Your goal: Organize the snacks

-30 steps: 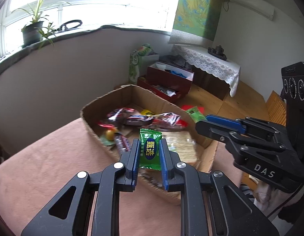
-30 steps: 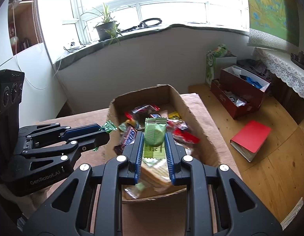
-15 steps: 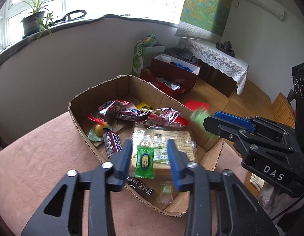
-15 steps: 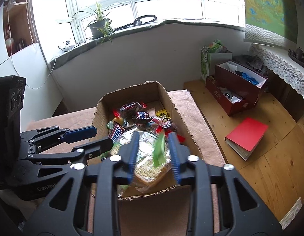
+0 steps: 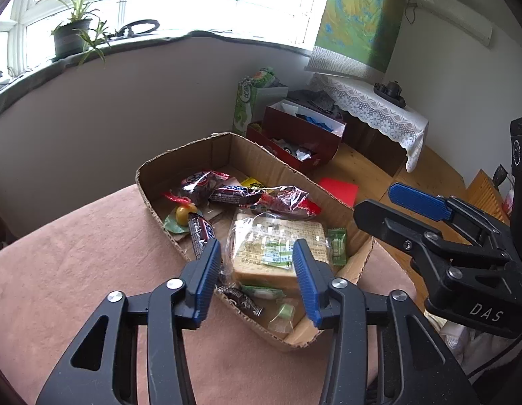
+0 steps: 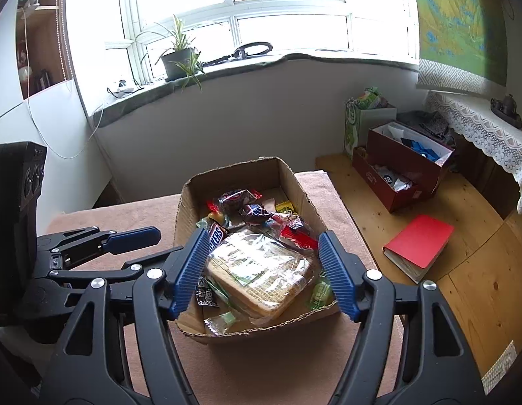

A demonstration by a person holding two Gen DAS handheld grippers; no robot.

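Note:
An open cardboard box [image 5: 288,172] [image 6: 234,177] sits on a table with a pink cloth [image 5: 75,253]. It holds several snacks: a wrapped sandwich [image 5: 278,246] [image 6: 257,270], chocolate bars [image 5: 200,231] [image 6: 216,234], red wrappers and small green candy packets [image 5: 338,246] [image 6: 320,292]. My left gripper [image 5: 257,256] is open and empty above the box's near end. My right gripper [image 6: 261,246] is open and empty above the sandwich; it also shows at the right of the left wrist view [image 5: 396,209].
A red book [image 6: 417,246] lies on the wooden floor right of the table. Dark red boxes [image 6: 399,172] and a green bag [image 6: 358,118] stand by the wall. A lace-covered side table [image 5: 372,111] is at the back right. A potted plant [image 6: 176,57] sits on the window sill.
Both grippers held green candy packets a second ago. Both opened and the packets dropped into the box. Both grippers have pulled up and back.

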